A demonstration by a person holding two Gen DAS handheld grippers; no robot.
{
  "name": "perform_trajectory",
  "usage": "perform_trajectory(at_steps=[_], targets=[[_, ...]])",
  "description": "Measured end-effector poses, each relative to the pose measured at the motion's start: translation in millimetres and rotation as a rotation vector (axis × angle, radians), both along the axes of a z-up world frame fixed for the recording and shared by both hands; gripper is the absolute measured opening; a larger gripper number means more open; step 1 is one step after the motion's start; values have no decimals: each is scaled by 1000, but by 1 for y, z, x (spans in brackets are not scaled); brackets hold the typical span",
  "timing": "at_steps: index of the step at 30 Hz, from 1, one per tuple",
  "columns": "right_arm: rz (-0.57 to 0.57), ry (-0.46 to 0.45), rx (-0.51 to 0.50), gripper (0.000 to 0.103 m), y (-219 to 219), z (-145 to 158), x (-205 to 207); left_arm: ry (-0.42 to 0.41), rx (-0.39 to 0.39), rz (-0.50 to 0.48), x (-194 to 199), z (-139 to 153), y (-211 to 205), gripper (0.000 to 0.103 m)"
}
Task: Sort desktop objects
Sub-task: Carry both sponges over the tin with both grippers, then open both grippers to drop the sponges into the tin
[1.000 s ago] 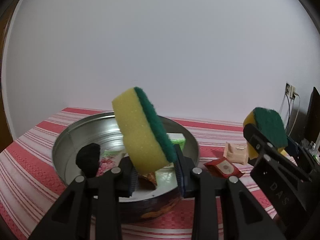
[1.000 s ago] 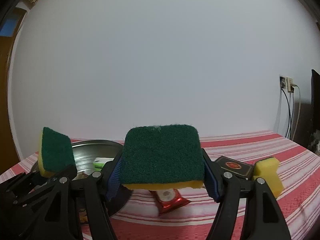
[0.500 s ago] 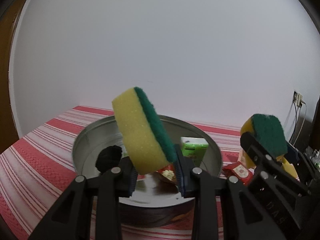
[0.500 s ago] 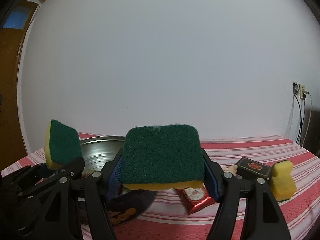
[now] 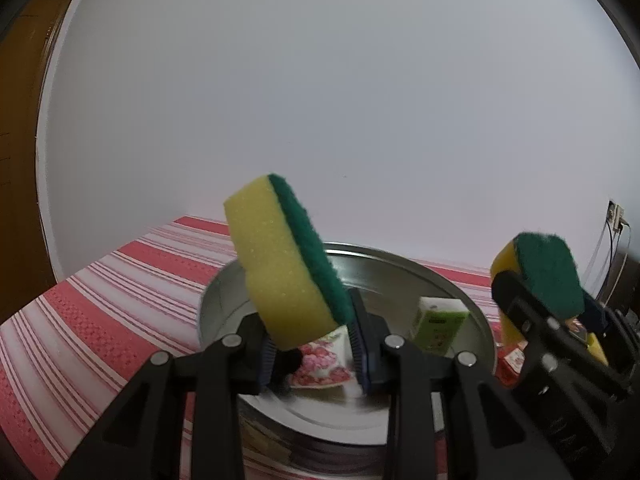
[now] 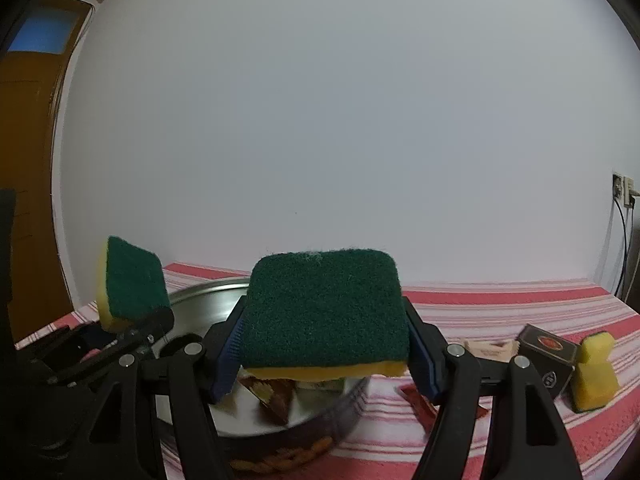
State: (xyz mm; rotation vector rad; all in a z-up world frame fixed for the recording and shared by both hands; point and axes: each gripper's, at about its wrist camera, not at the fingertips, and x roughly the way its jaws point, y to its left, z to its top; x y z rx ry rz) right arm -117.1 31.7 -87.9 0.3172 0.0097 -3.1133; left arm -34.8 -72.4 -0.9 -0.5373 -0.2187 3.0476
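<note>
Both grippers are now hanging closer to the tin than a second ago, and in each view the tin is sitting lower and more central between the fingers.

Left wrist view: the left gripper (image 5: pixel 312 344) is clamping a sponge (image 5: pixel 284 268) by its lower end, the pads pressing on the yellow foam on one side and the green scouring face on the other. This sponge is standing tilted, its top leaning to the left, above the round metal tin (image 5: pixel 400 272). Inside the tin are lying a green carton (image 5: pixel 438 326) and a floral packet (image 5: pixel 324 364). At right the right gripper (image 5: pixel 560 328) is carrying a second sponge (image 5: pixel 546 276). A red sachet (image 5: pixel 510 364) is lying just beside the tin on the striped tabletop (image 5: pixel 100 312).

Right wrist view: the right gripper (image 6: pixel 326 354) is gripping the second sponge (image 6: pixel 324 312) across its width, green face up and roughly level, over the near rim of the tin (image 6: pixel 208 290). At left the left gripper (image 6: pixel 132 332) is holding its sponge (image 6: pixel 130 280) above the tin. To the right, on the tabletop (image 6: pixel 520 300), are resting a black box (image 6: pixel 548 354), a third sponge (image 6: pixel 594 372) touching or just beside it, and a beige item (image 6: pixel 486 350). A red sachet (image 6: pixel 418 398) is lying partly behind the right finger.
</note>
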Motion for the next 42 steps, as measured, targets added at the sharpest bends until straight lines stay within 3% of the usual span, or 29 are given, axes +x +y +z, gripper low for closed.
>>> perform_trajectory(at_steps=[9, 16, 22, 38, 41, 42], targets=[[18, 10, -40, 72, -3, 12, -35, -7, -34, 27, -15, 7, -2, 31], [-21, -30, -22, 72, 1, -2, -68, -83, -97, 43, -46, 6, 3, 31], [-68, -20, 65, 72, 3, -8, -74, -112, -103, 34, -58, 1, 6, 31], [3, -109, 7, 72, 21, -9, -95, -164, -118, 45, -73, -6, 7, 32], [13, -115, 5, 73, 22, -9, -95, -165, -93, 62, -73, -8, 1, 40], [13, -118, 0, 74, 24, -9, -95, -164, -87, 71, -73, -8, -1, 47]])
